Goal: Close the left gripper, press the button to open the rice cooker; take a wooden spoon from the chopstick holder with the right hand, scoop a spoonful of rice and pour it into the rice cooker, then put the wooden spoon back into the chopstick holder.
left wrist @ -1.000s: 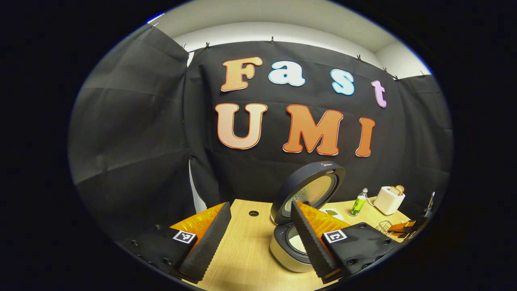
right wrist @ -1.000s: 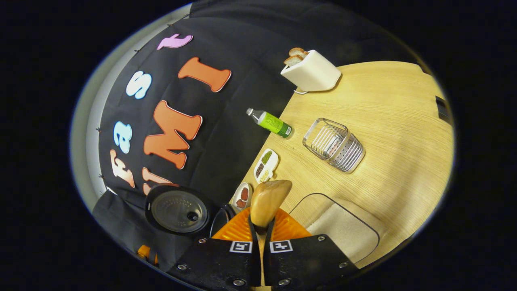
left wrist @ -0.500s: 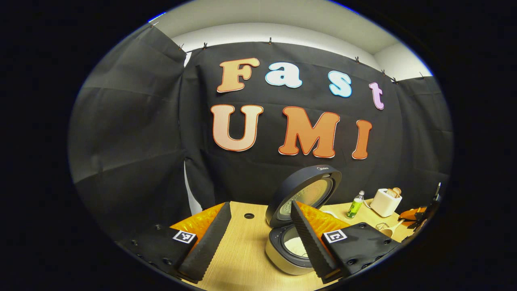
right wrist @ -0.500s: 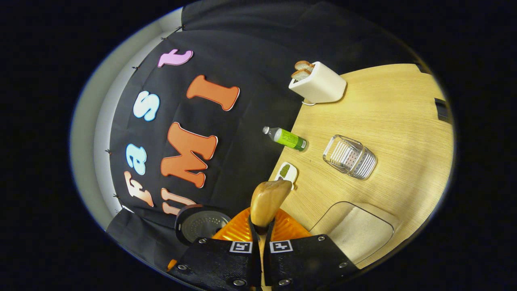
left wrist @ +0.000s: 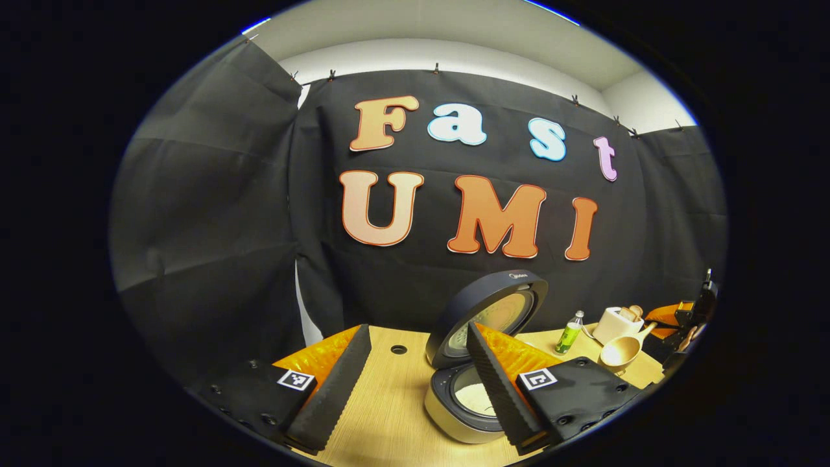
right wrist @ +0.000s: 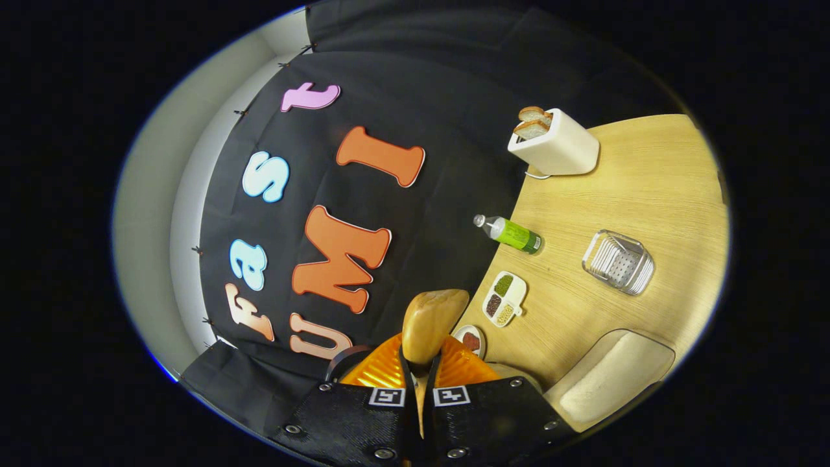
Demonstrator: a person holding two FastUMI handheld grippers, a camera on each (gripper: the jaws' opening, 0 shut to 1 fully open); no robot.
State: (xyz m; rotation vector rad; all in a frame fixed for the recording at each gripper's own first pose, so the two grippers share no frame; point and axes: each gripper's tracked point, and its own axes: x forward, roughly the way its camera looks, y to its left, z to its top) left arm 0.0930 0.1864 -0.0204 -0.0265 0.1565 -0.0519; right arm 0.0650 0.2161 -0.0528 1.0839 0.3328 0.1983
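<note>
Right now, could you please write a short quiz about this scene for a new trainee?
1. True or false: the cooker lid stands open.
2. What does the right gripper hold? A) bottle B) spoon C) toast
3. Fill in: the toaster holds two slices of ____.

Key: 1 true. 2 B; the spoon sits between its shut fingers. 3 bread; the slices stick out of the top.

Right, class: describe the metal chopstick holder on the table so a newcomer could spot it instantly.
Start at the wooden table in the right gripper view and find the white toaster at its far edge. Come nearer, past the green bottle lying beside the wall, to the chopstick holder. It alone is shiny slotted metal, a small open-topped basket standing apart from everything.
</note>
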